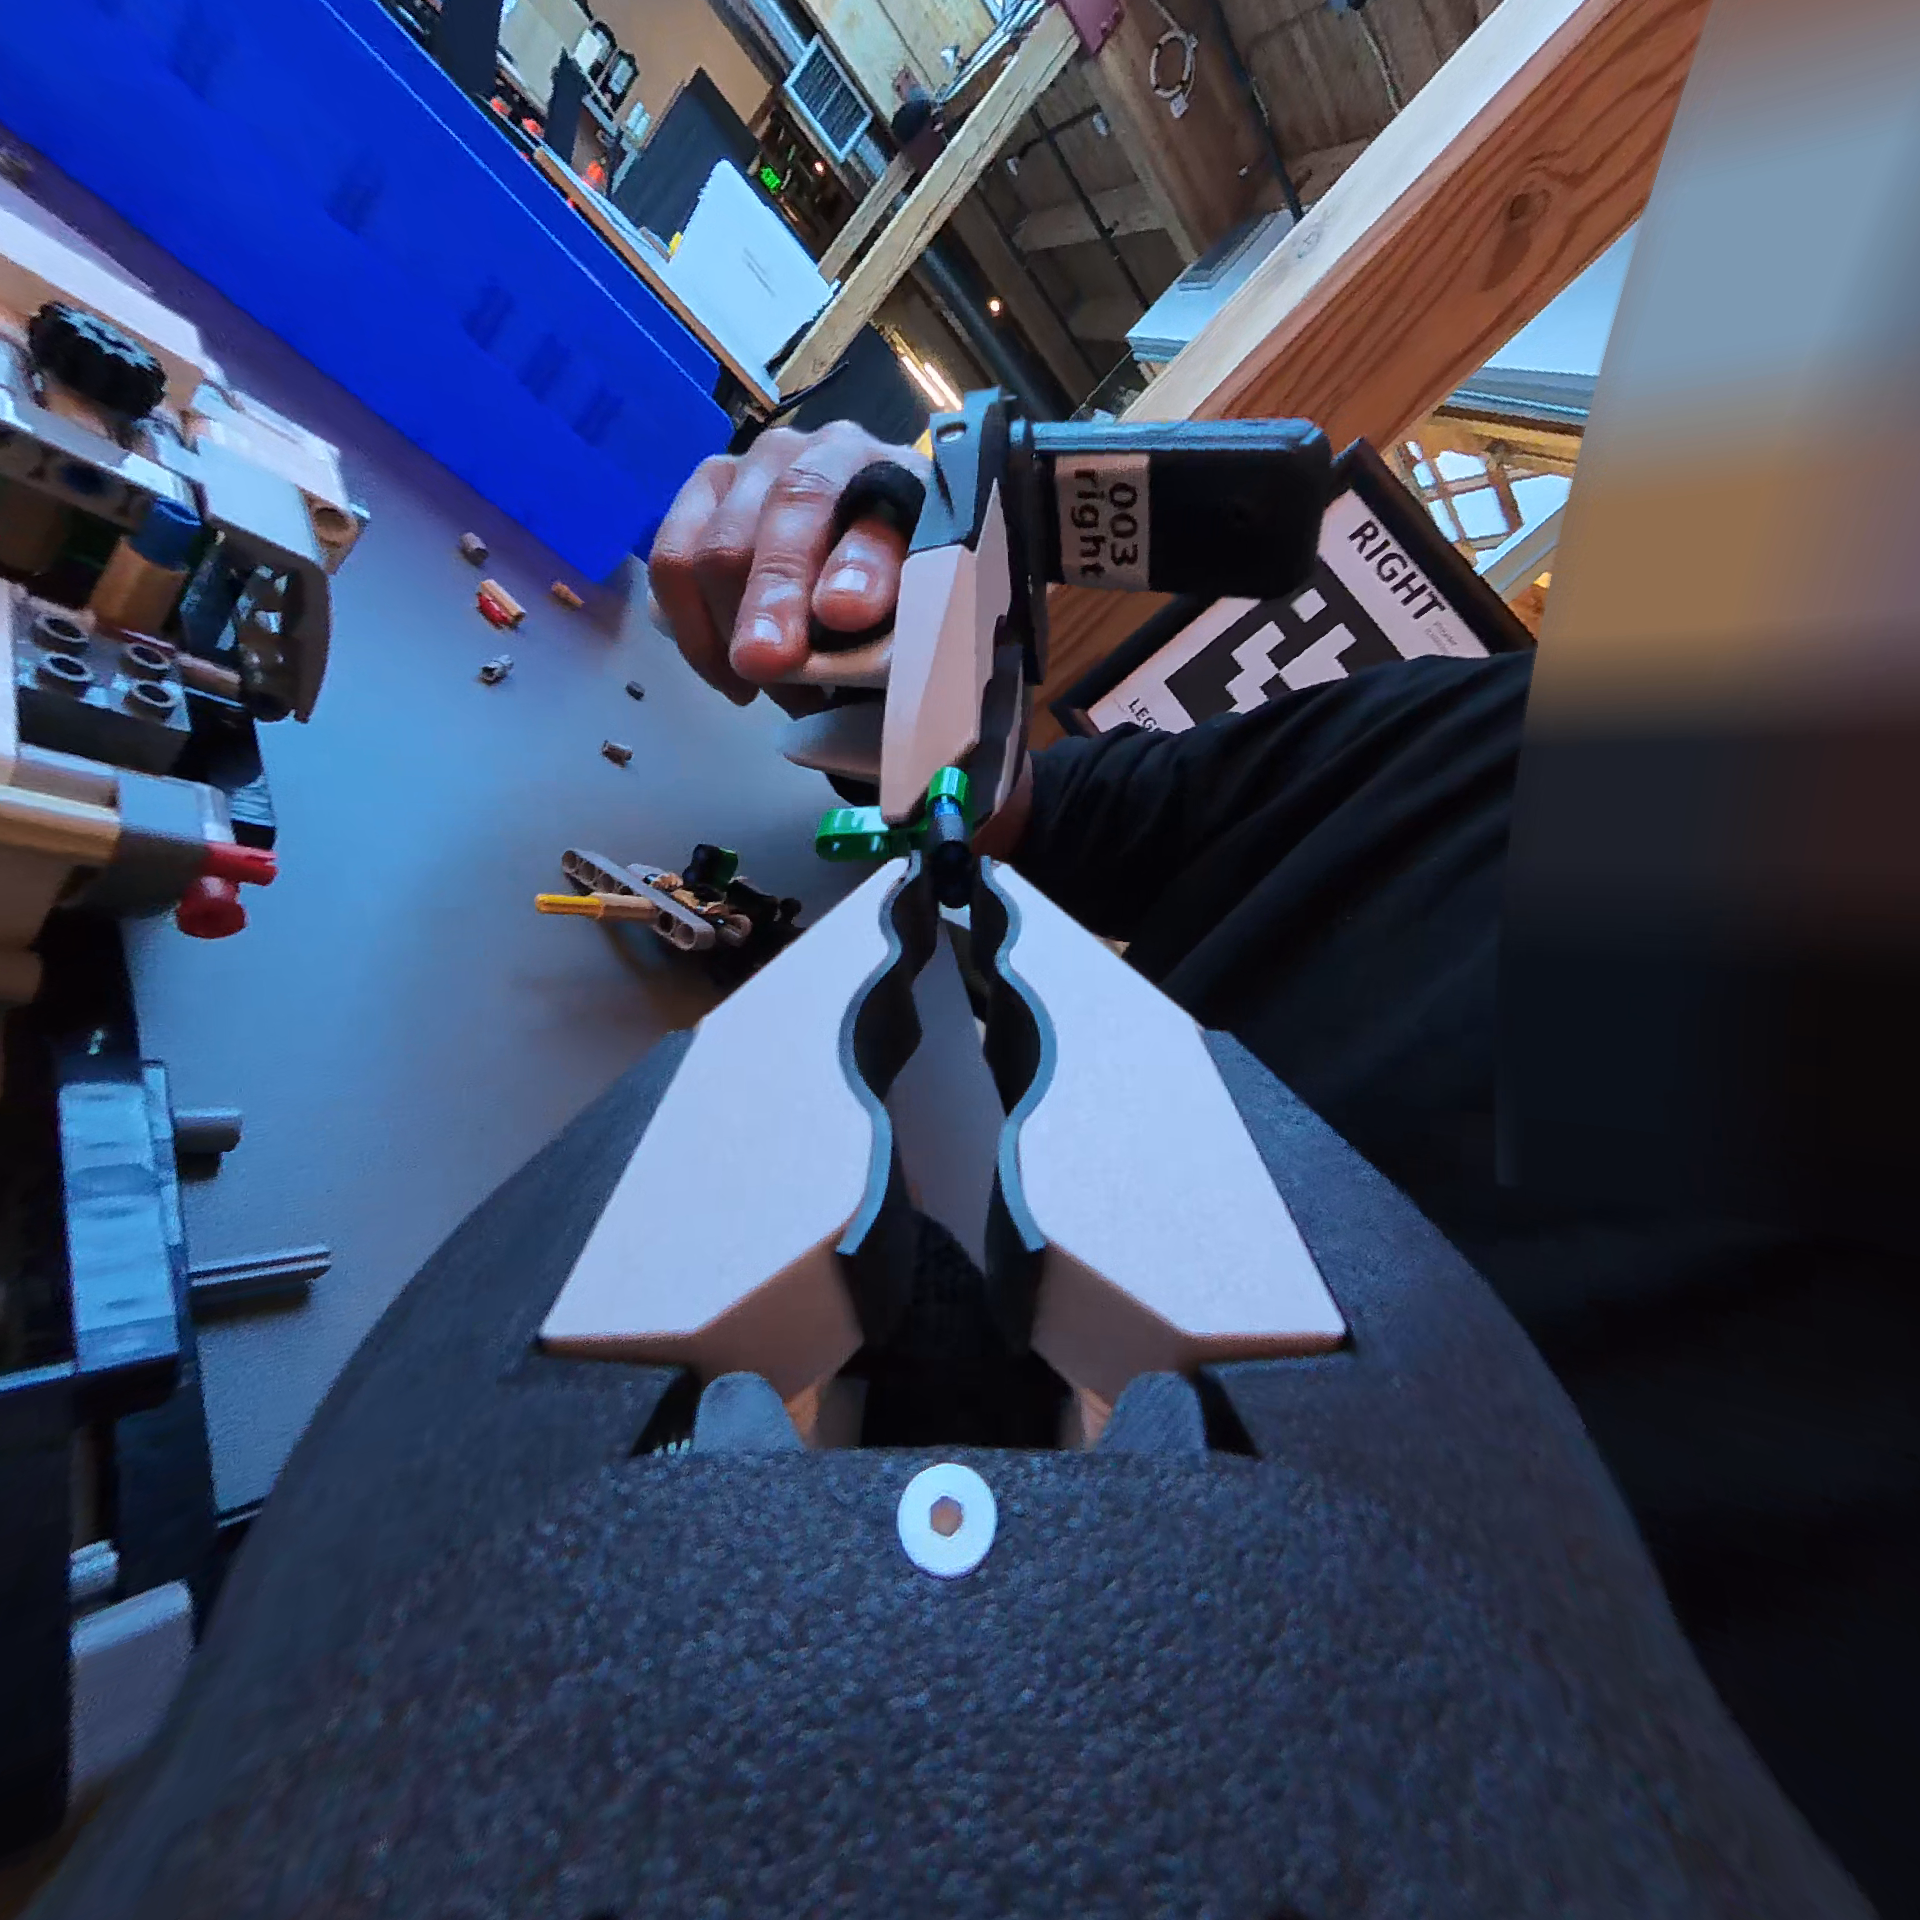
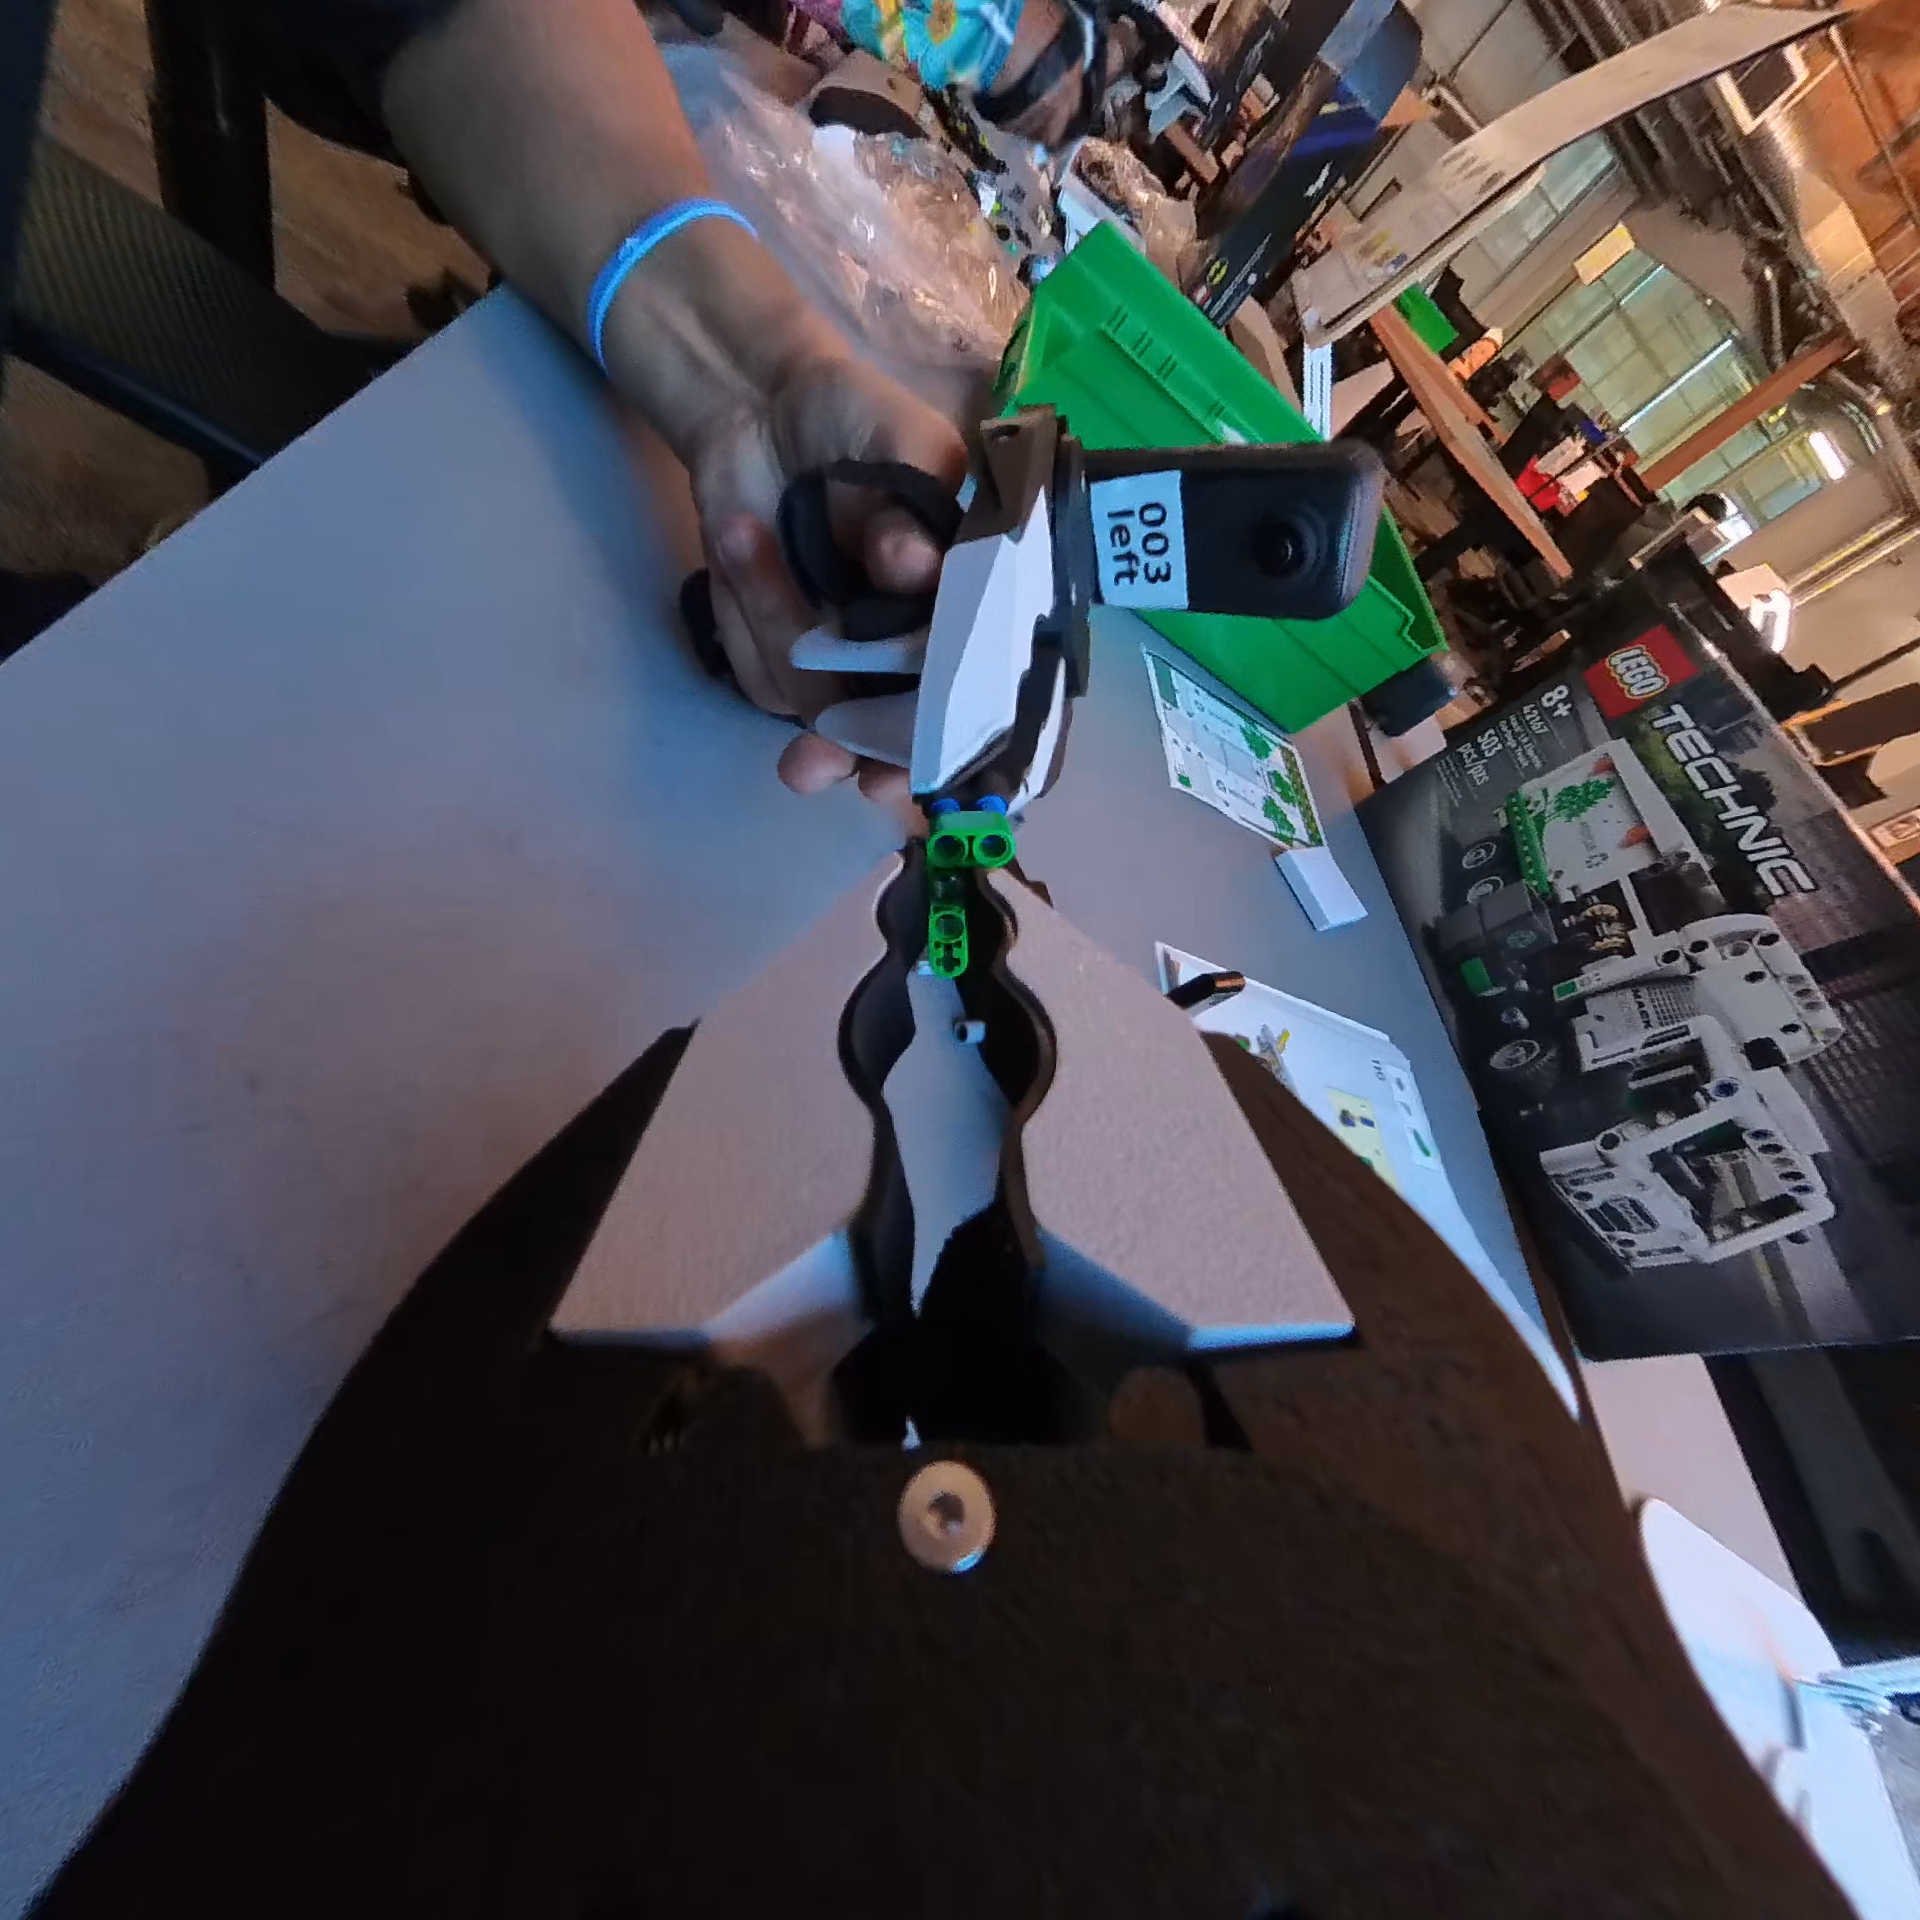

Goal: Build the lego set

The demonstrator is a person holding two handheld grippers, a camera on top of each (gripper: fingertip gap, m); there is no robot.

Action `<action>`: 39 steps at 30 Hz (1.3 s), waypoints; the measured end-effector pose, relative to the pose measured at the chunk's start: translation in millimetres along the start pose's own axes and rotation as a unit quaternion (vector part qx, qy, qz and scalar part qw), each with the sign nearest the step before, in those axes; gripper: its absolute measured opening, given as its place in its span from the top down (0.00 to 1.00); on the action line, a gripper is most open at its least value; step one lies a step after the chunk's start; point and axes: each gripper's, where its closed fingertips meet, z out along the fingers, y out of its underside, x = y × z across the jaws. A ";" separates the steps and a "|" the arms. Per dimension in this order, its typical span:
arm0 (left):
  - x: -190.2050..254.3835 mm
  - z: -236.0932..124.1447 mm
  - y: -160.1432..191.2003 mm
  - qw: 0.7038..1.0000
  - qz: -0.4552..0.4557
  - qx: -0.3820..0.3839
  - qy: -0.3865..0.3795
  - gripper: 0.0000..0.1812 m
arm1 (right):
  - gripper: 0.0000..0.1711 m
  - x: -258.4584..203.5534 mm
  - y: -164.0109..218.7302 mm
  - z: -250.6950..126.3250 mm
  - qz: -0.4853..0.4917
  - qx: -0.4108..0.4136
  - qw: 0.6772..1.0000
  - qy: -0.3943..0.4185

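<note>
Left tongs (image 1: 940, 883): narrow, tips pinching a short black pin (image 1: 951, 847) that carries a blue end
Right tongs (image 2: 951, 883): narrow, clamped on a green connector piece (image 2: 951, 914)
Meeting point: both tools tip to tip in the air above the grey table (image 2: 364, 727), the pin touching the green piece
Step in hand: judged to be seating the pin into the green piece
Done so far: a large white and grey truck body (image 1: 156, 582) stands at far left, partly built
Left to do: loose pins (image 1: 499, 603) and a small grey beam assembly (image 1: 665, 904) lie apart on the table; much appears unbuilt
Left view only: truck body, blue bin (image 1: 364, 239), loose parts
Right view only: green bin (image 2: 1195, 499), set box (image 2: 1662, 987), instruction booklet (image 2: 1340, 1070), sticker sheet (image 2: 1231, 758)
</note>
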 end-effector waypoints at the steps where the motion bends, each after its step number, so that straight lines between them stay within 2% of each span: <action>1: -0.1 0.6 0.7 1.000 0.005 -0.003 -0.003 0.98 | 0.96 -0.9 0.8 -0.1 0.000 -0.001 1.000 -0.004; 8: 7.9 3.8 1.7 1.000 0.003 -0.004 0.018 0.98 | 0.96 -3.1 -6.6 -1.3 0.041 0.040 0.998 -0.025; 16: -9.3 2.0 0.6 0.998 0.028 -0.014 -0.048 0.98 | 0.96 -0.1 10.1 -1.2 -0.026 -0.042 0.999 -0.006; 24: -14.7 1.2 -2.4 0.988 0.105 -0.024 -0.108 0.97 | 0.96 3.1 11.0 -1.3 -0.005 -0.031 1.000 -0.004; 32: -2.3 2.7 -2.6 0.998 0.052 -0.003 -0.040 0.98 | 0.96 1.3 1.9 -2.0 0.021 0.014 1.000 -0.016; 39: 15.7 5.8 0.4 0.999 0.036 -0.006 0.020 0.98 | 0.96 -5.9 -15.5 -5.5 0.112 0.087 0.987 -0.071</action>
